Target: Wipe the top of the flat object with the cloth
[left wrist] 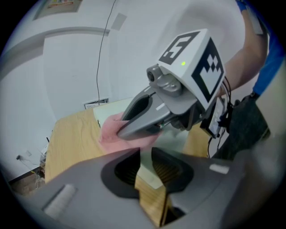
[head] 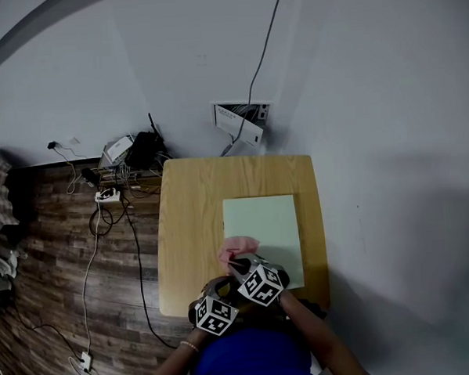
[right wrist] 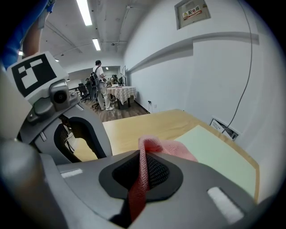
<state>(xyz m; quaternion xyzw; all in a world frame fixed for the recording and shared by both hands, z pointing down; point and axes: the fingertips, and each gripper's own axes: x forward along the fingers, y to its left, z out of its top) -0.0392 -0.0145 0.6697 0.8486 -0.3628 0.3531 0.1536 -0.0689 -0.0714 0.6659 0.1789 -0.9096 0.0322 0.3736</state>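
Right gripper (head: 240, 262) jaws are clamped on the pink mesh cloth (head: 236, 248), bunched on the near-left corner of the pale green flat board (head: 261, 220) lying on the wooden tabletop (head: 189, 224). Left gripper (left wrist: 145, 156) jaws stand apart.

Grippers: two, left gripper (left wrist: 145, 163) and right gripper (right wrist: 142, 172), side by side.
Marker cubes: two, first cube (head: 214, 315) behind the left jaws, second cube (head: 263, 284) behind the right jaws.
Pink cloth (head: 239, 247): one, between the right gripper's jaws.
Pale green flat board (head: 264, 220): one, just ahead of both grippers.
Wooden table (head: 193, 224): one, under them.
Ceiling light strips (right wrist: 84, 11): two, high above the right gripper.
Person (right wrist: 99, 85): one, far beyond it.
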